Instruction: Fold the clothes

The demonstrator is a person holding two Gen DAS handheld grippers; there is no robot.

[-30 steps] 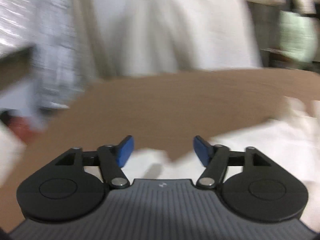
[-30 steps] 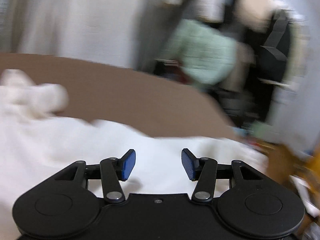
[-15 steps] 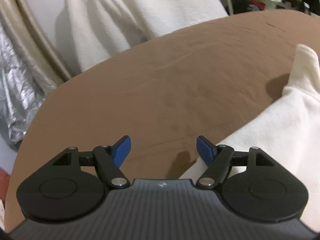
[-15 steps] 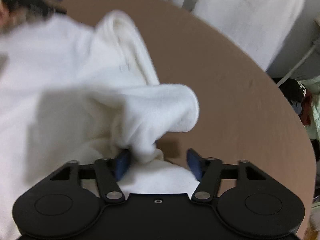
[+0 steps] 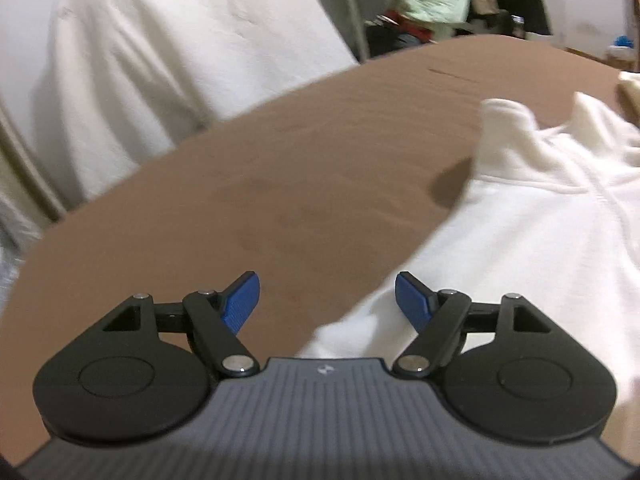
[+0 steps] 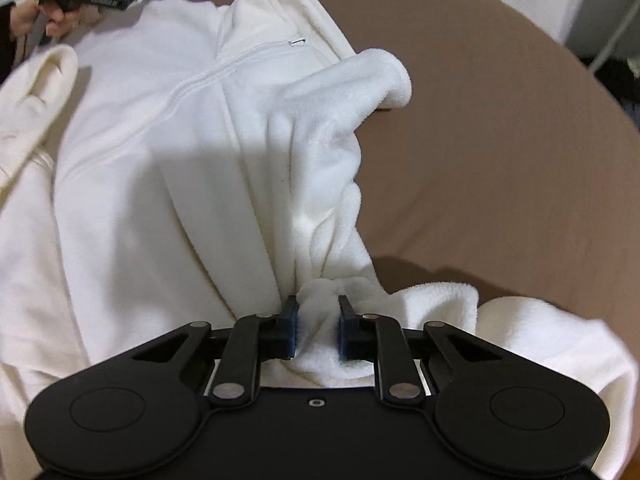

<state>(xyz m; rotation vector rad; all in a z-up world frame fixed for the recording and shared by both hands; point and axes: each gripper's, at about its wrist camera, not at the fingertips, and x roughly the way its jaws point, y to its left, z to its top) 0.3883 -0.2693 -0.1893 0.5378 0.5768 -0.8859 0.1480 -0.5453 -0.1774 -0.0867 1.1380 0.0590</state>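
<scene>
Biggest worry here: right tongs [image 6: 318, 330] pinched on just a small bunch of fleece from the white jacket [image 6: 160, 160], jaws nearly closed with a wad of cloth between them. Thick, fluffy stuff, so could have slipped out on a hard tug, or dragged the whole jacket across the brown table [image 6: 500, 140] instead of folding one part over. Also grabbed near the sleeve [image 6: 352, 80], which sat humped up and loose, so any fold from that grip would likely have come out lumpy.

Left tongs [image 5: 327, 300] spread wide, nothing between the pads, hovering low over the table right at the jacket's near-left edge. No second hold on the cloth, so nothing pinning it down. That would have caused the sliding.

Jacket spread across the table, zipper side up, collar toward the far side, not folded flat anywhere visible. Couldn't tell whether mid-fold or just being straightened.

Count: one jacket, two tongs, one table, two sleeves showing, one hand [image 6: 44, 16] visible at far left.
</scene>
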